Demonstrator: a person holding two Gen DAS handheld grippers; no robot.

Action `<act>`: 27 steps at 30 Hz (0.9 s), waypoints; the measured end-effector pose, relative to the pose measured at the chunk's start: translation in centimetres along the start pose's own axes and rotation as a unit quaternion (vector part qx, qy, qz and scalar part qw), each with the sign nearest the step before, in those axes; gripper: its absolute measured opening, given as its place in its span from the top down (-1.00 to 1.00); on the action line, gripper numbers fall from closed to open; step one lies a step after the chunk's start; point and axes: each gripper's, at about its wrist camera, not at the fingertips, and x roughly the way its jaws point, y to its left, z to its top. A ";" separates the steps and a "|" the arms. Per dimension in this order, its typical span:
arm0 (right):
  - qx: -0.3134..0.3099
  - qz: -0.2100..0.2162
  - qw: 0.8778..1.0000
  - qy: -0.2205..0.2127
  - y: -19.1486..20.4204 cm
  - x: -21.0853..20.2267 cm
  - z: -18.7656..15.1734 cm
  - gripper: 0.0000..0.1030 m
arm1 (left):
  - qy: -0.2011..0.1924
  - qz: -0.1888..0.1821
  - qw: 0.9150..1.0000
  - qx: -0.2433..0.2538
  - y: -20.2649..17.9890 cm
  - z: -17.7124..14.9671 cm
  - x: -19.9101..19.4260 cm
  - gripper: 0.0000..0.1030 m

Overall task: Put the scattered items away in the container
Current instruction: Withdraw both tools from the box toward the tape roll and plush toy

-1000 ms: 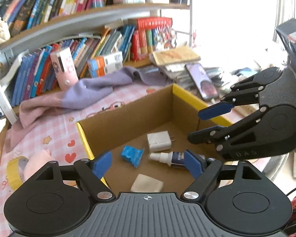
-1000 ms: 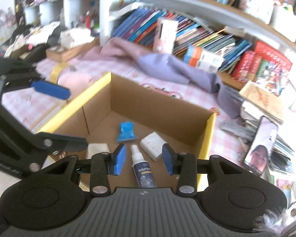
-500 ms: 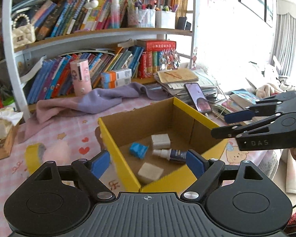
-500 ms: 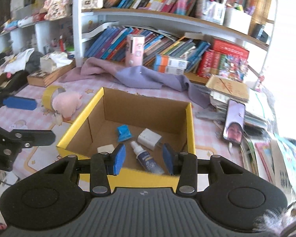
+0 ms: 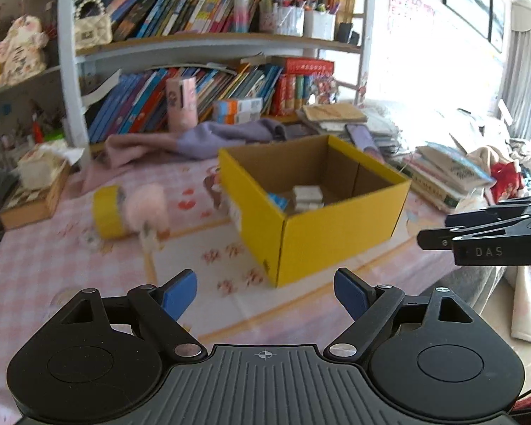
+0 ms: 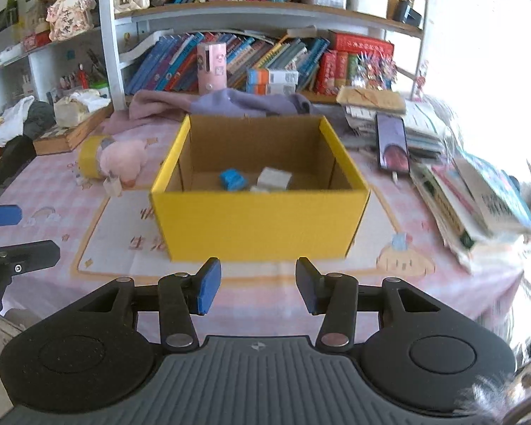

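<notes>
A yellow cardboard box (image 5: 336, 226) (image 6: 262, 219) stands on the pink checked tablecloth. Inside it lie a blue item (image 6: 232, 179) and a white block (image 6: 274, 178); the front wall hides the rest of the floor. Left of the box, a pink plush toy (image 6: 122, 161) (image 5: 145, 205) leans on a yellow tape roll (image 6: 88, 156) (image 5: 106, 212). My left gripper (image 5: 265, 283) hovers wide open and empty over the cloth, short of the box. My right gripper (image 6: 257, 272) is also short of the box, its jaws opening with nothing between them.
A bookshelf (image 6: 265, 10) runs along the back, with a purple and pink cloth (image 6: 230, 104) at its foot. A phone (image 6: 393, 141) and stacked books (image 6: 478, 194) crowd the right side. A tissue box (image 5: 39, 180) sits at the left.
Both grippers drew back from above the box, which now sits farther off and is seen from the side. The right jaws widened. The spray bottle dropped out of sight behind the front wall.
</notes>
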 end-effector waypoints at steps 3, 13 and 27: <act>0.006 -0.009 1.000 0.001 1.6 -0.5 -1.4 0.03 | 0.006 0.016 1.000 -0.002 0.2 -1.4 -0.9 -0.71; -0.014 -0.007 1.000 -0.020 6.5 -2.4 -4.2 -0.24 | 0.023 0.044 0.999 -0.012 1.0 -4.4 -2.8 -0.86; -0.053 0.042 0.998 -0.009 10.4 -2.2 -4.6 -0.47 | 0.024 0.074 0.996 -0.036 3.1 -5.9 -4.2 -0.86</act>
